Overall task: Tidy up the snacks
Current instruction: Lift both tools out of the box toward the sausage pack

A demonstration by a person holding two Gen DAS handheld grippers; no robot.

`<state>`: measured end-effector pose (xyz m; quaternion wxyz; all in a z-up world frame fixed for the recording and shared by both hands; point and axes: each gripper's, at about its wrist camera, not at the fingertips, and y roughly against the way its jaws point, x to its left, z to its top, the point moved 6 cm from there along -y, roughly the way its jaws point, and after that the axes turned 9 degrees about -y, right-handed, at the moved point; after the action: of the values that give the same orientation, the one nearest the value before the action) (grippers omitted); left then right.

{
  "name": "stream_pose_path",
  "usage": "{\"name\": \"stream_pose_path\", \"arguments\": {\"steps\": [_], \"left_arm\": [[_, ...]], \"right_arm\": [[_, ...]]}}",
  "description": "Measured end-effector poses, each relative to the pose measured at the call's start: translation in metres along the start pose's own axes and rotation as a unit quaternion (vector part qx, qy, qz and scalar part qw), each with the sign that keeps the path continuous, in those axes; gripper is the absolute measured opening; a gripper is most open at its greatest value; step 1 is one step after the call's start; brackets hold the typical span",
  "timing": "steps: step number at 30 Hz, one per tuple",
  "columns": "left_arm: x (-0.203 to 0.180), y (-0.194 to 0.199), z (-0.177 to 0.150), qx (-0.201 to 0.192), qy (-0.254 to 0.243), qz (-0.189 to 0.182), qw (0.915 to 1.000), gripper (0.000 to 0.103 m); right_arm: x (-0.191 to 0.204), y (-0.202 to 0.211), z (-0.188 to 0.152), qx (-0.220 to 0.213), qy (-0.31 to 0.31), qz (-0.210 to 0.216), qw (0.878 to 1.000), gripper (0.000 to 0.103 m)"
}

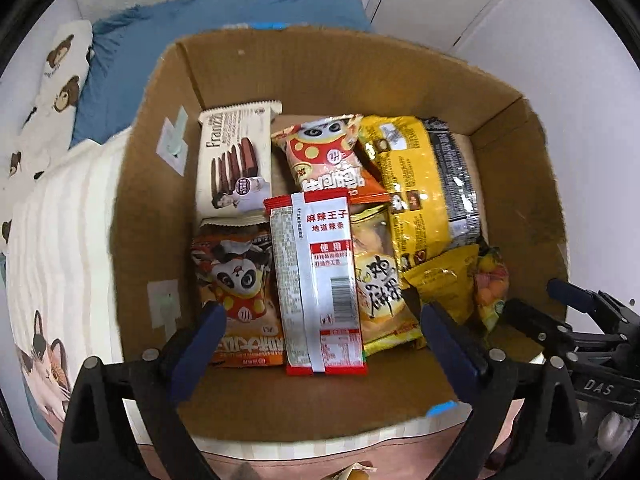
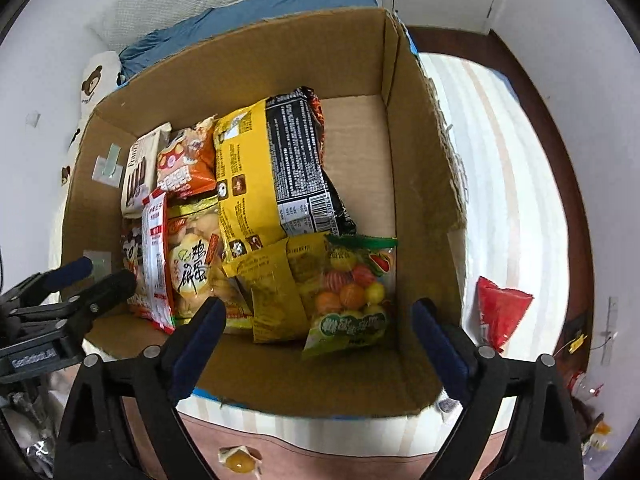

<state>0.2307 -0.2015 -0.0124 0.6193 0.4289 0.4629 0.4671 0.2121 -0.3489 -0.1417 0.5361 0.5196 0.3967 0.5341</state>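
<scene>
A cardboard box point(image 1: 152, 208) point(image 2: 424, 208) on a bed holds several snack packs. My left gripper point(image 1: 318, 320) hangs open over its near left part, above a red-and-white spicy strip pack point(image 1: 320, 280) that lies free between a panda snack bag point(image 1: 236, 280) and a yellow egg-biscuit bag point(image 1: 380, 284). My right gripper point(image 2: 316, 314) is open over the near right part, above a fruit candy bag point(image 2: 352, 296) and a small yellow pack point(image 2: 272, 292). Neither pair of pads touches anything. Each gripper shows at the edge of the other's view: the right gripper point(image 1: 560, 304), the left gripper point(image 2: 92, 276).
Further back lie a white wafer pack point(image 1: 236, 168), a second panda bag point(image 1: 324, 152) and a large yellow-and-black bag point(image 2: 272, 168). The box floor at the back right point(image 2: 352, 152) is bare. A red bag point(image 2: 500, 312) lies on the striped bed outside the box. A blue pillow point(image 1: 224, 12) is behind.
</scene>
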Motion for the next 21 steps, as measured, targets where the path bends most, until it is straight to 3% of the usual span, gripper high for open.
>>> {"name": "stream_pose_path", "arguments": {"steps": [6,13,16,21], "left_arm": [[-0.003,0.036,-0.027,-0.069,-0.009,0.052,0.9962,0.100],[-0.004,0.084,-0.057,-0.149,-0.014,0.096,0.9841,0.100],[-0.010,0.099,-0.070,-0.174,-0.018,0.110,0.9784,0.100],[-0.021,0.119,-0.087,-0.196,-0.018,0.104,0.9750,0.100]], "right_arm": [[0.001,0.027,-0.018,-0.062,0.007,-0.012,0.998,0.098],[0.004,0.059,-0.052,-0.123,0.010,-0.009,0.992,0.098],[0.005,0.075,-0.068,-0.145,0.009,-0.001,0.989,0.098],[0.004,0.102,-0.092,-0.184,0.007,0.005,0.983,0.098]]}}
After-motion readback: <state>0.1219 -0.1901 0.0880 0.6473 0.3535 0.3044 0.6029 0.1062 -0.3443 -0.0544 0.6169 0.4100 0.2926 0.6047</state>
